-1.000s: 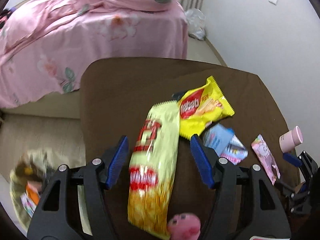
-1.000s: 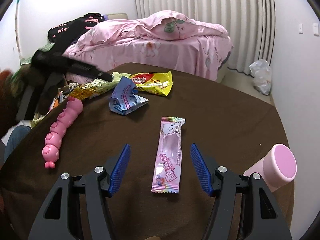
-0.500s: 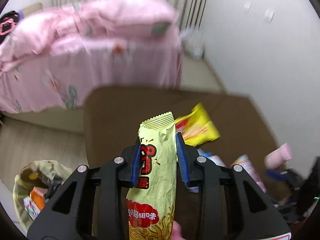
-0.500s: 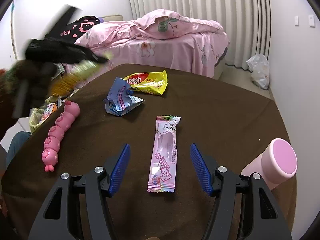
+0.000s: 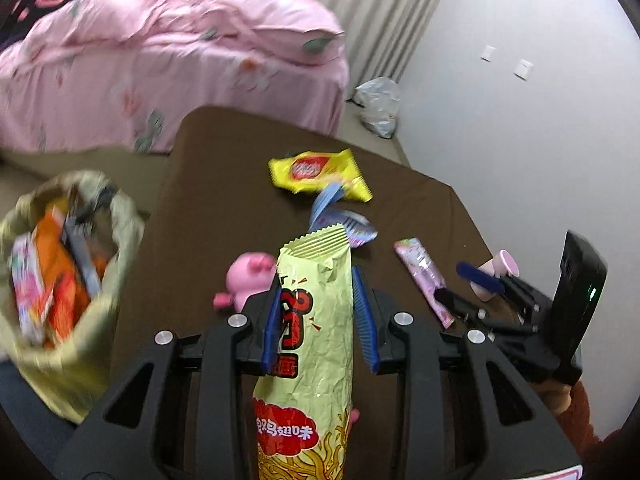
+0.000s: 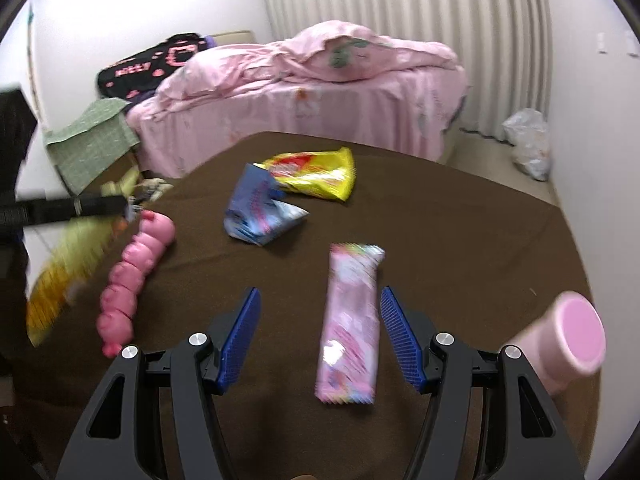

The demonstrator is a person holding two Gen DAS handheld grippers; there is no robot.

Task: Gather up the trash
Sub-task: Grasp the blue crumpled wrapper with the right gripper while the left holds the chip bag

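At the far left of the left wrist view a pale yellow-green trash bag [image 5: 76,296] stands open beside the brown surface [image 5: 224,200], blurred, with orange and pink wrappers inside that cannot be read. Next comes a pink caterpillar toy [image 5: 250,276], only its head end clear of the left gripper [image 5: 318,314], whose blue pads are clamped on a long pale-green noodle snack wrapper [image 5: 312,344]; the wrapper's lower end runs out of the frame. Beyond it lie a yellow wafer wrapper [image 5: 316,172] and a crumpled blue wrapper [image 5: 340,220], the blue one partly hidden behind the held wrapper's top edge. Further right a pink candy wrapper [image 6: 352,328] lies flat between the wide-apart pads of the right gripper [image 6: 318,340], which touch nothing. At the far right a pink cup [image 6: 572,340] lies tipped on its side, smeared by blur, its base hidden behind the gripper frame.
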